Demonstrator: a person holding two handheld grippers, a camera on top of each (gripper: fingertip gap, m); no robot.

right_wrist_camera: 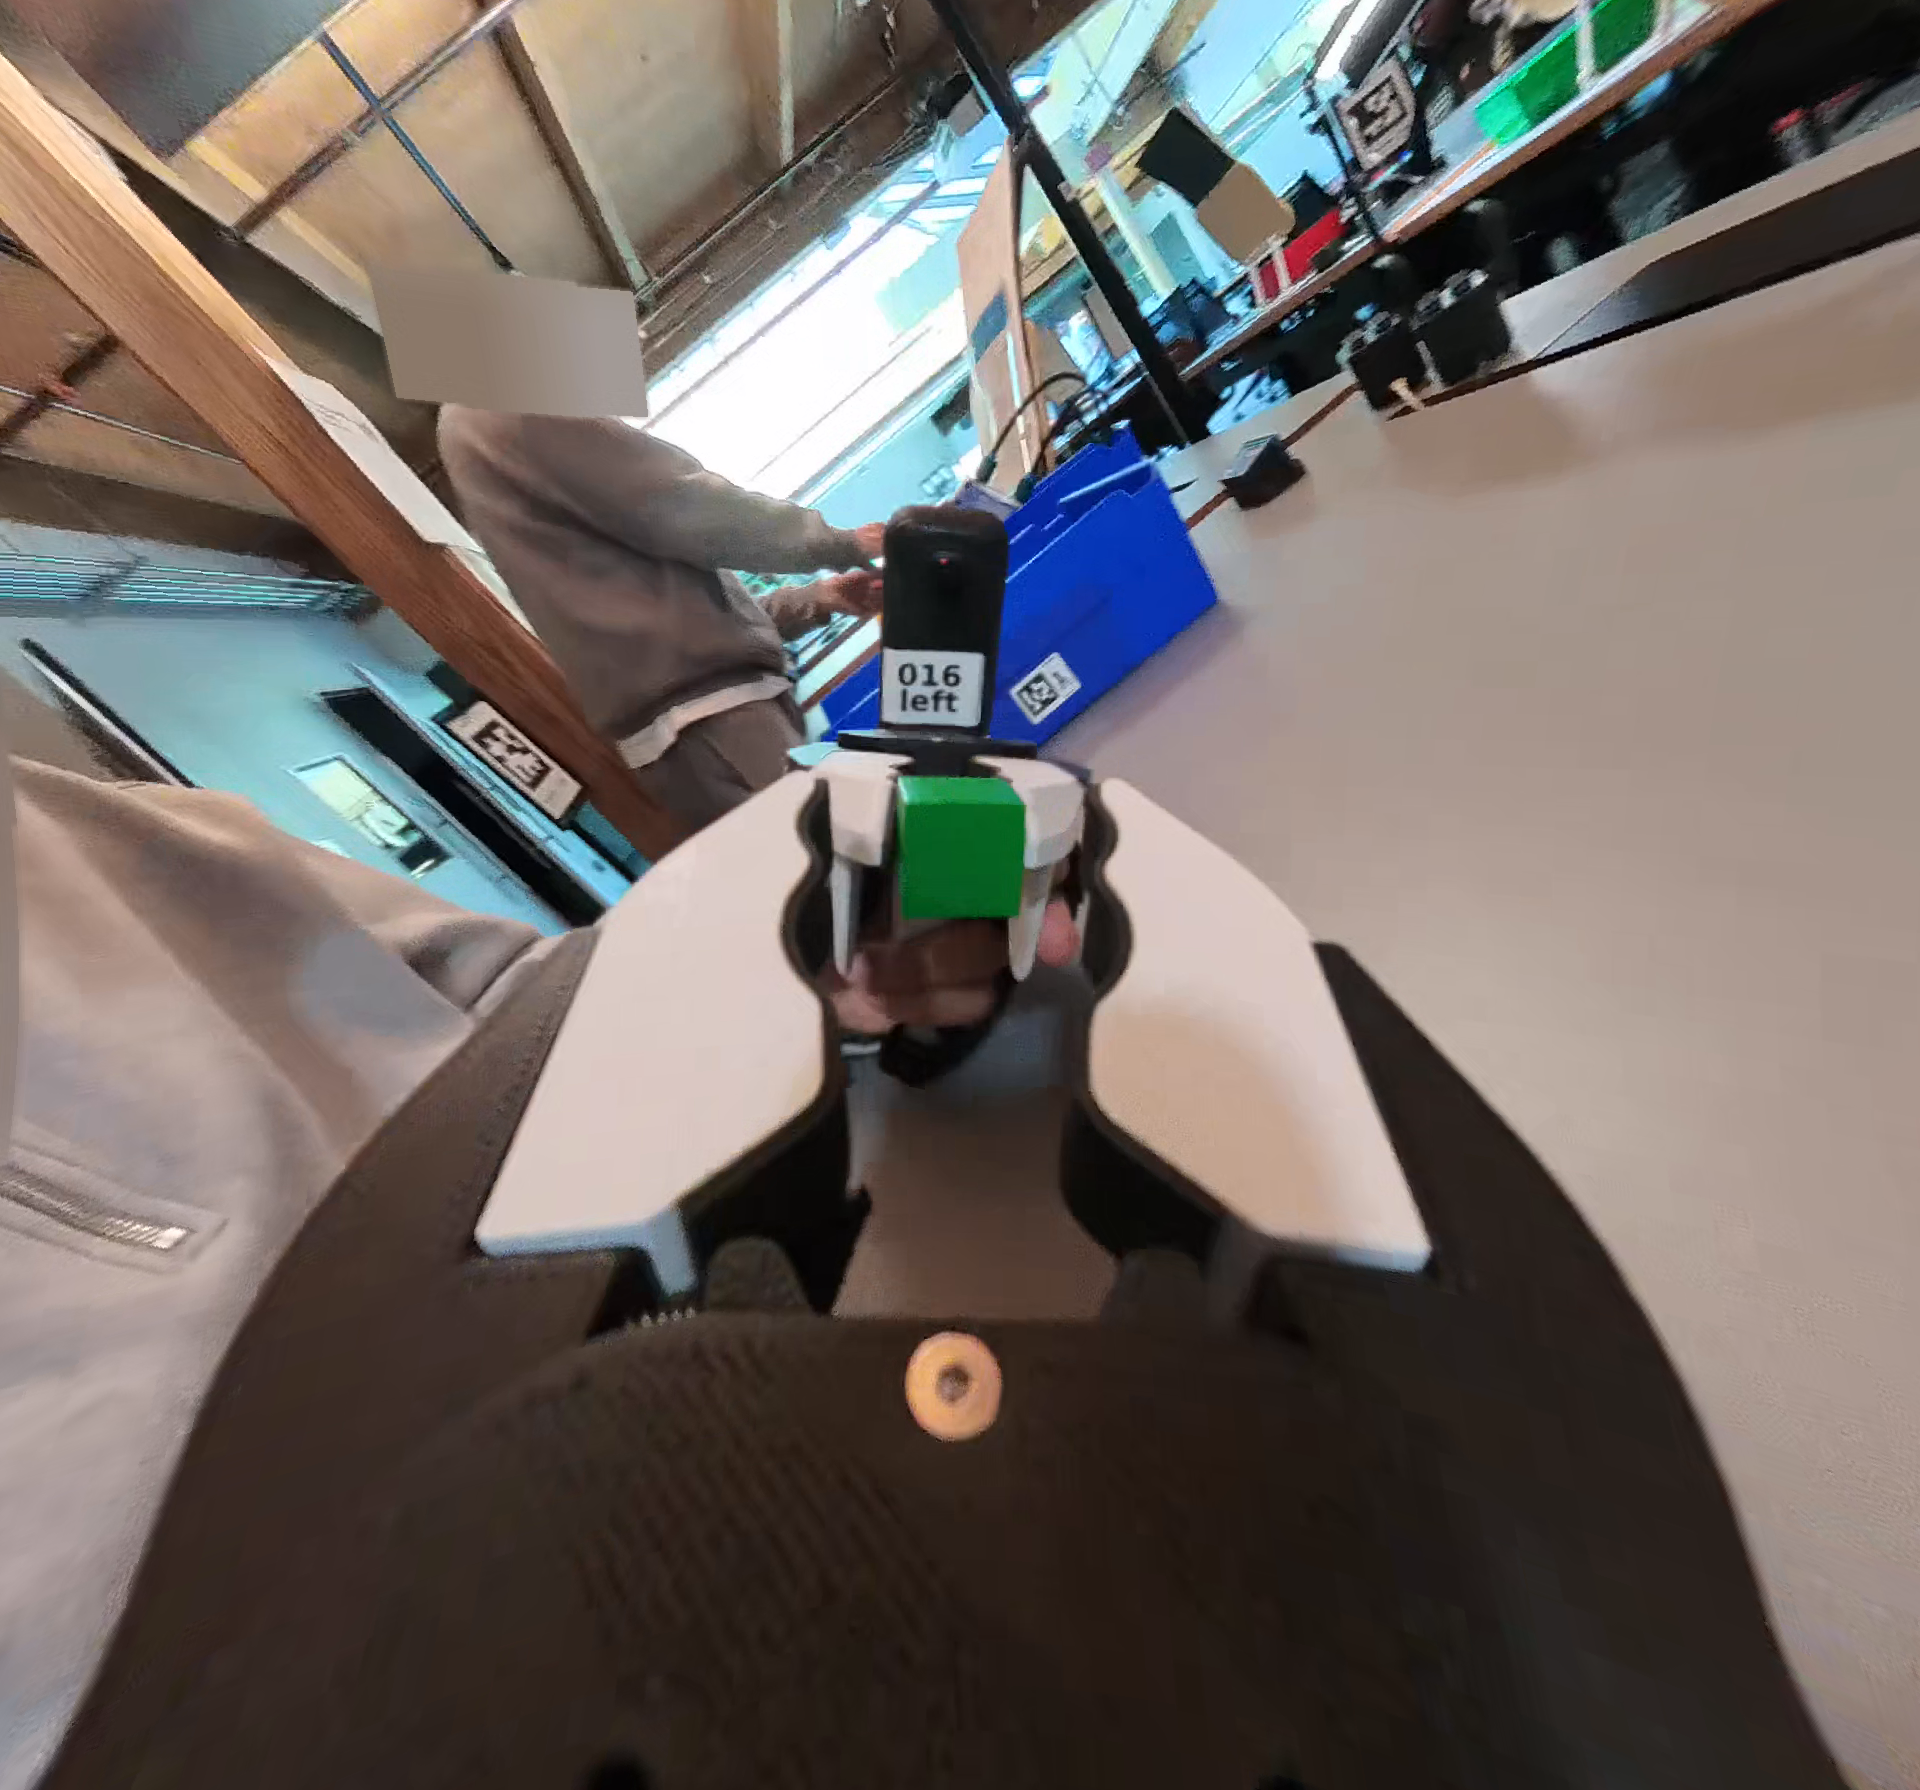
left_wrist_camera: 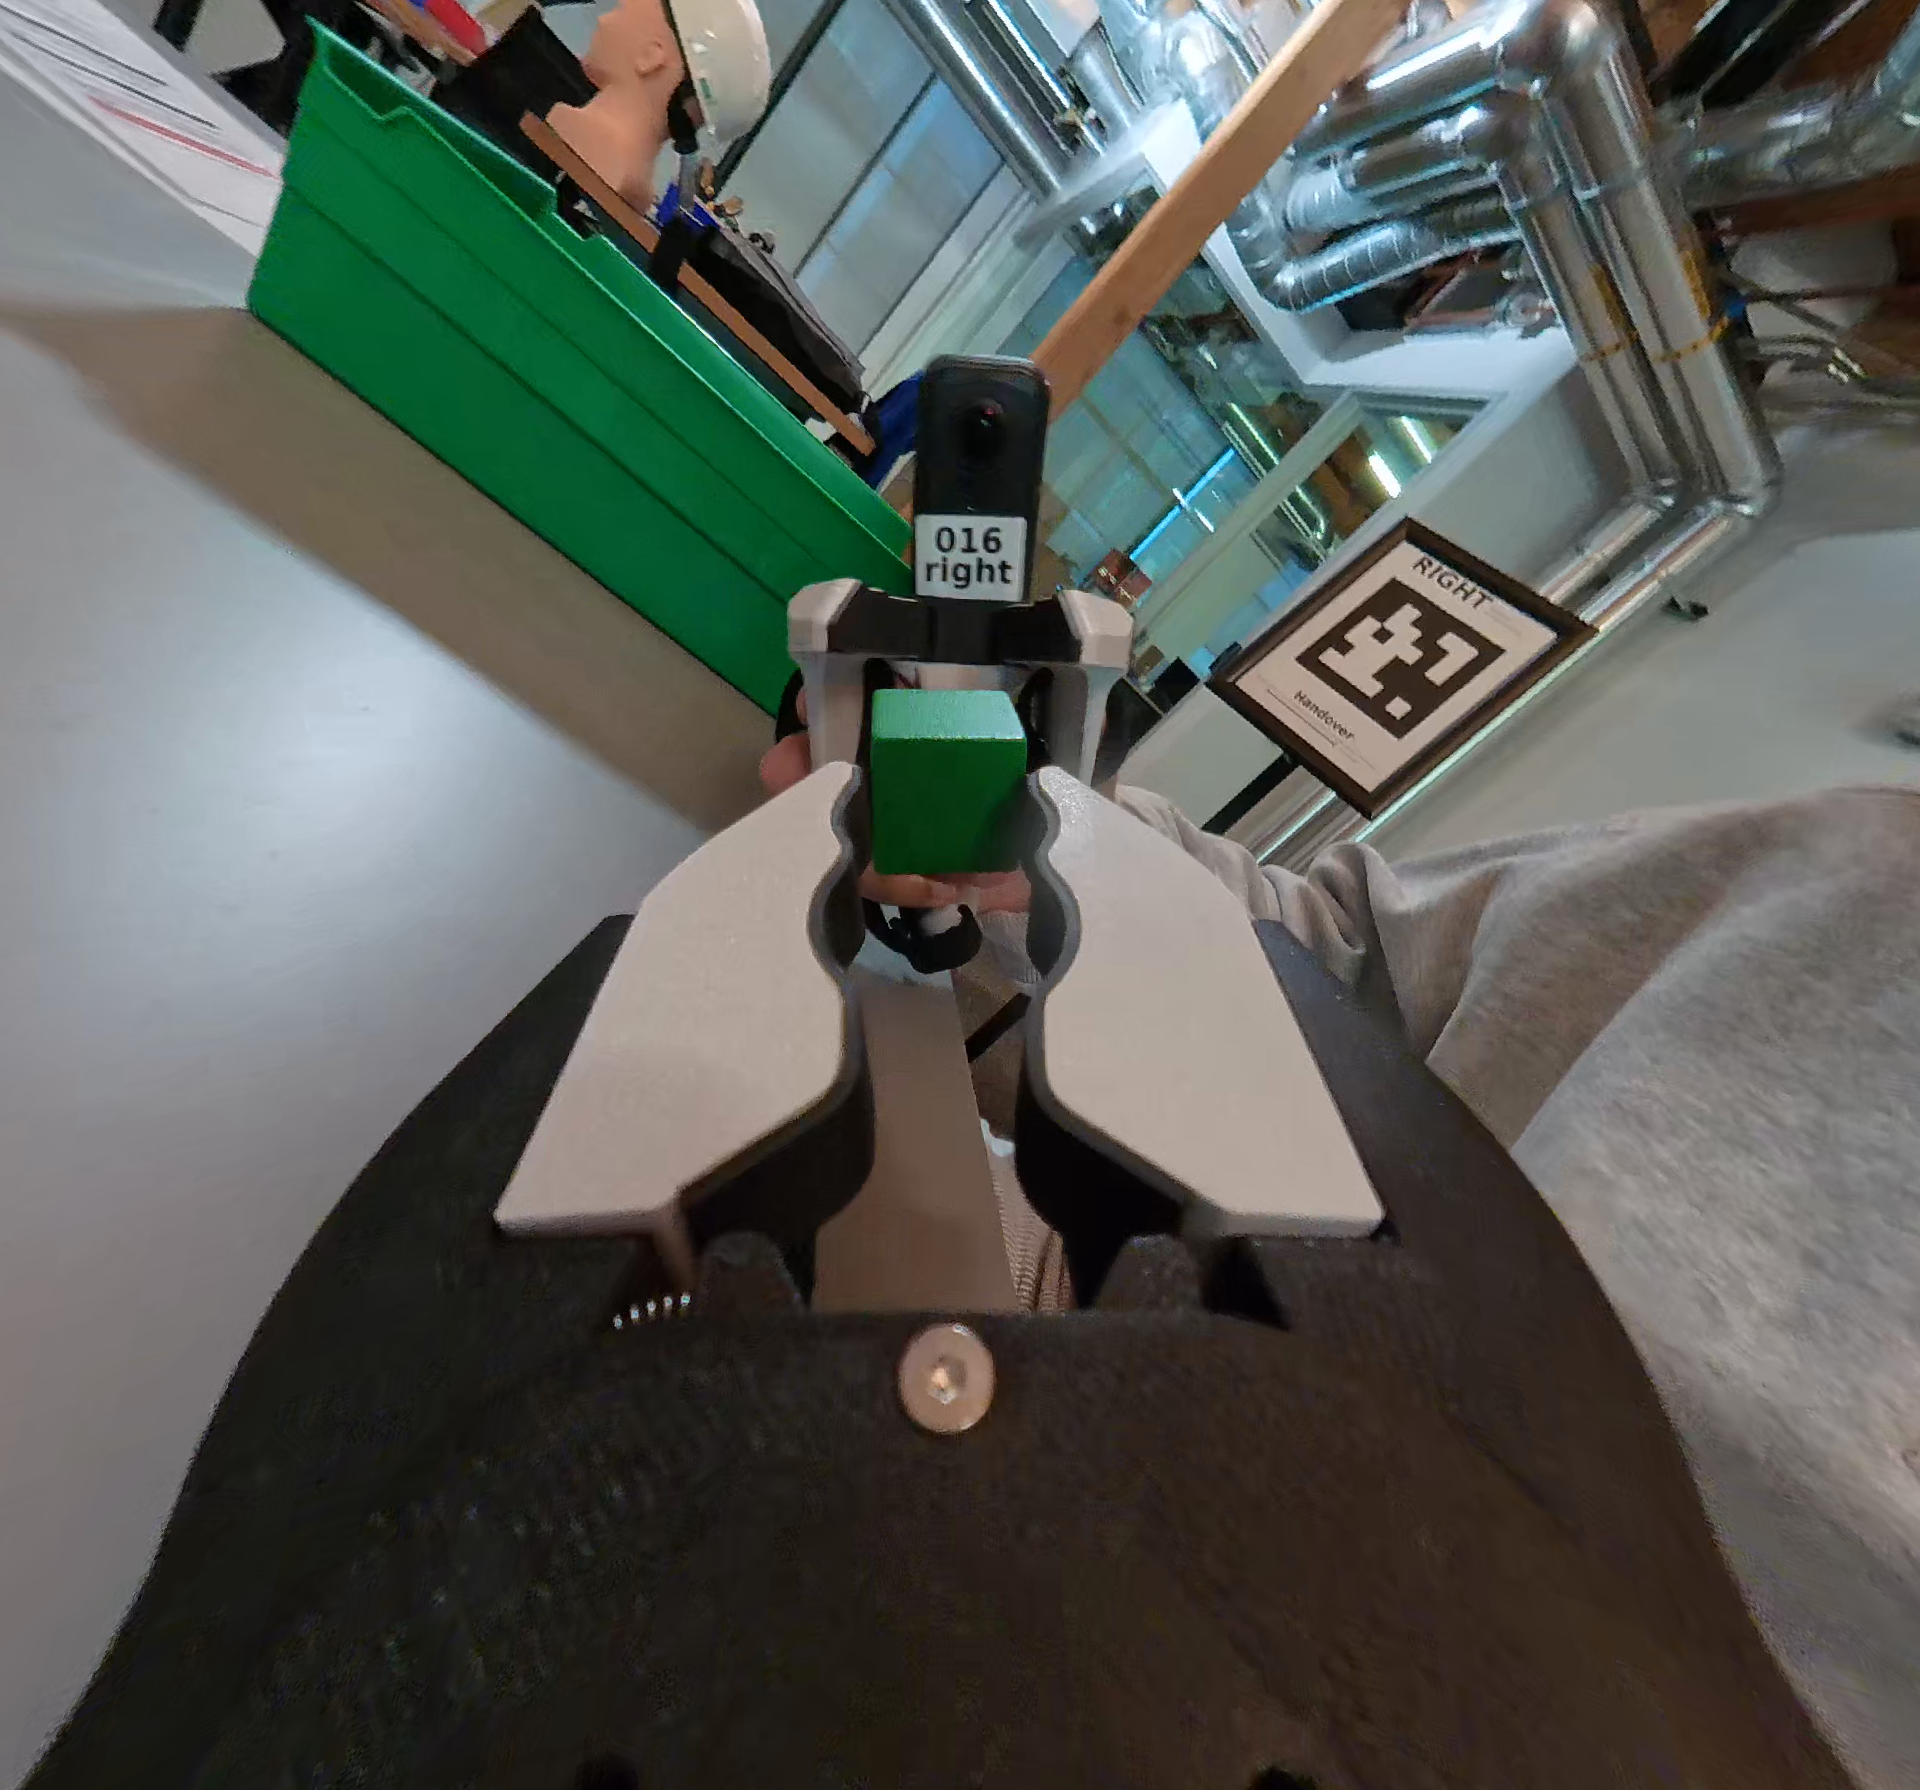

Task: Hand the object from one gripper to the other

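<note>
A green cube (left_wrist_camera: 943,784) is held in the air between the fingertips of my left gripper (left_wrist_camera: 943,805), which is shut on its two sides. My right gripper (left_wrist_camera: 956,743) faces it head on, with its camera above. Its jaws stand wider than the cube and sit just behind it. In the right wrist view, my right gripper (right_wrist_camera: 954,836) is open. Its fingers (right_wrist_camera: 727,909) stand outside the left gripper (right_wrist_camera: 951,867), which clamps the green cube (right_wrist_camera: 956,852). The right fingers do not touch the cube.
A long green bin (left_wrist_camera: 520,338) stands on the pale table (left_wrist_camera: 208,701), with a framed marker sign (left_wrist_camera: 1403,660) to the right. A blue bin (right_wrist_camera: 1101,587) sits on the table (right_wrist_camera: 1558,753). A person (right_wrist_camera: 644,597) stands behind, and my grey sleeve (left_wrist_camera: 1662,1013) is close. Less than 4 cm separates the two grippers' tips.
</note>
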